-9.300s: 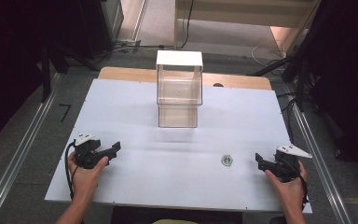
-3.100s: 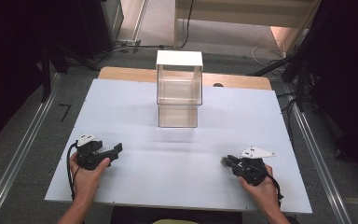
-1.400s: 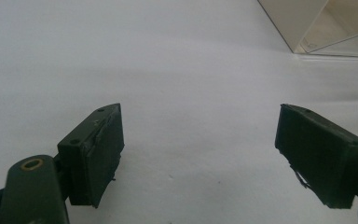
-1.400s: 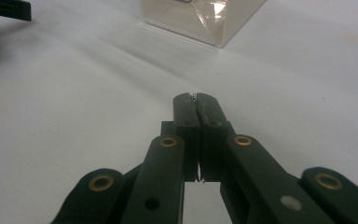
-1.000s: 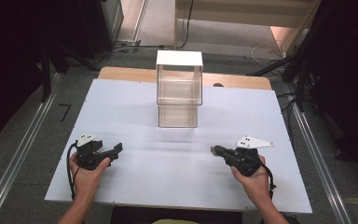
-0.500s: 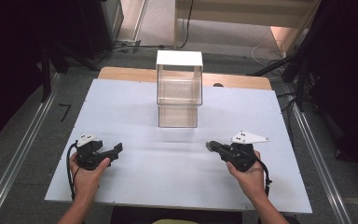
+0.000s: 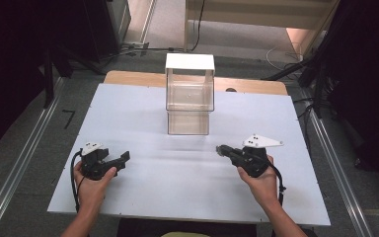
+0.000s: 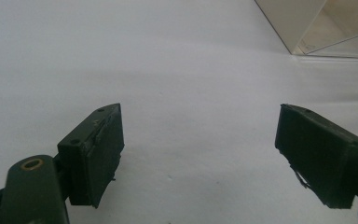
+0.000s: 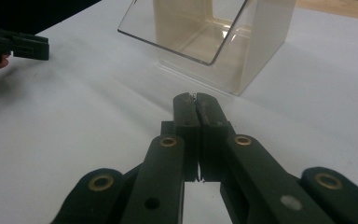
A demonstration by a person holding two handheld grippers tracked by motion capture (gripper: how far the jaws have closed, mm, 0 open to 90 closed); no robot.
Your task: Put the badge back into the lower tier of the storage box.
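A clear plastic box [image 7: 188,98] with a white top stands at the middle back of the white table [image 7: 143,113]; it also appears in the right gripper view [image 9: 214,37]. My right gripper [image 7: 220,148] is just right of the table's middle, in front of the box and pointing left. Its jaws are pressed together [image 9: 194,97], with a thin sliver of metal glinting between the tips. My left gripper [image 7: 123,157] rests at the front left, open [image 8: 200,126], with bare table between its jaws.
A wooden strip [image 7: 128,78] runs along the table's far edge. Metal rails [image 7: 24,158] flank the table on the floor, and dark curtains hang on both sides. The box's corner [image 8: 317,28] shows at the upper right in the left gripper view.
My right gripper moved from the front right corner to a small metal ring on the table, shut there, then travelled left and forward. The ring no longer lies on the table. The left gripper stayed put.
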